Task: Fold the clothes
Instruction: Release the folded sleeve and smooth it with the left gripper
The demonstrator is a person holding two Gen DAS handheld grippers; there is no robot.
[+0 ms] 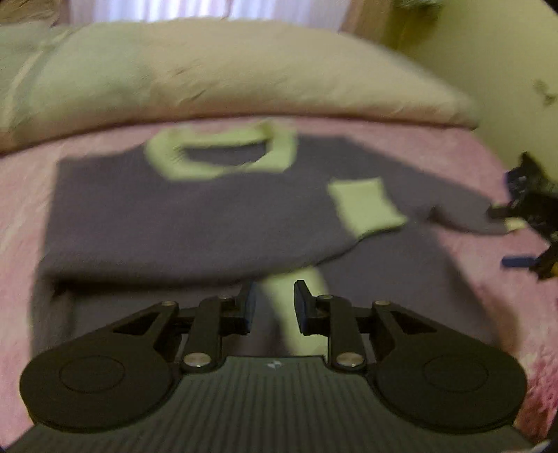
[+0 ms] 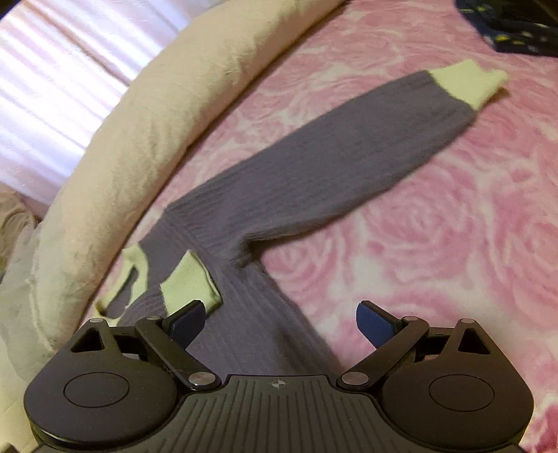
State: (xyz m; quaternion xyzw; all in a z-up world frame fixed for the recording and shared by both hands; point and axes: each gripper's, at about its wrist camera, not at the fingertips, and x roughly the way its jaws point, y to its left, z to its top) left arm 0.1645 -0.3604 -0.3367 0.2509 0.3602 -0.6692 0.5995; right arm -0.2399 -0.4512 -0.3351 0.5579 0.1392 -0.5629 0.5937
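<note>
Purple-grey knit sweater [image 1: 195,216] spread on the bed, on a pink rose-patterned blanket [image 2: 436,226], pale yellow-green collar [image 1: 219,153] toward a long cream pillow [image 1: 216,76] at the far edge. 1 sleeve already folded across the chest, pale cuff [image 1: 366,205] lying on the body just below and to the right of the collar. Other sleeve [image 2: 331,163] stretched straight out over the blanket, away from the body, ending in a pale cuff [image 2: 467,85] near a dark patterned cloth [image 2: 516,31] at the top corner of the right wrist view. Left tool [image 1: 273,306] low over the near edge of the sweater, jaws a narrow gap apart, nothing pinched; a pale strip [image 1: 296,306] of the garment visible on the cloth below that gap, not gripped as far as the blurred view allows. Left wrist view heavily smeared, fine detail lost. Right tool [image 2: 279,325] over the sweater body near the armpit of the outstretched sleeve, jaws wide apart, blue pads [image 2: 375,325] clear of the fabric, nothing between them. Same right tool visible at the right edge of the left wrist view, beside the outstretched sleeve. Bright curtain [image 2: 52,87] behind the pillow.
</note>
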